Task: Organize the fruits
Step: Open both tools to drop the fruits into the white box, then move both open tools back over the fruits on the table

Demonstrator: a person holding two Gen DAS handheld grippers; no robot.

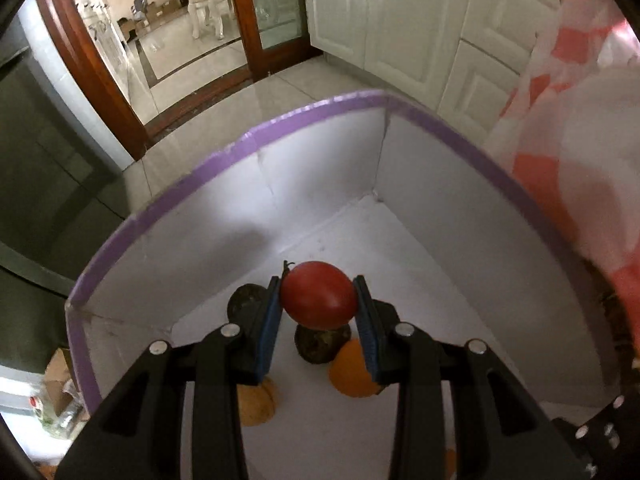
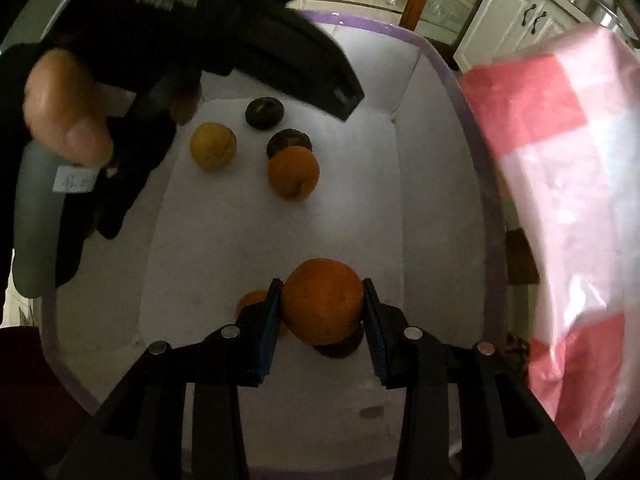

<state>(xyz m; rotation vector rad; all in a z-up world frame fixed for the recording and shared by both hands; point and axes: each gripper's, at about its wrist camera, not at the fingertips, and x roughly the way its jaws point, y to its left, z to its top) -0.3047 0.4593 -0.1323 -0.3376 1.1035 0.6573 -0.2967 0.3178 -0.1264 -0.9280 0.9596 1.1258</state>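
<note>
My left gripper is shut on a red tomato-like fruit, held over the inside of a white box with a purple rim. Below it on the box floor lie two dark fruits, an orange fruit and a yellowish fruit. My right gripper is shut on an orange above the same box. Farther in lie a yellow fruit, two dark fruits and an orange fruit. Another orange fruit and a dark one show partly under the held orange.
A person's hand holds the left gripper's body at the upper left of the right wrist view. A red-and-white checked plastic sheet hangs at the box's right side. White cabinets, a tiled floor and a wooden door frame lie beyond.
</note>
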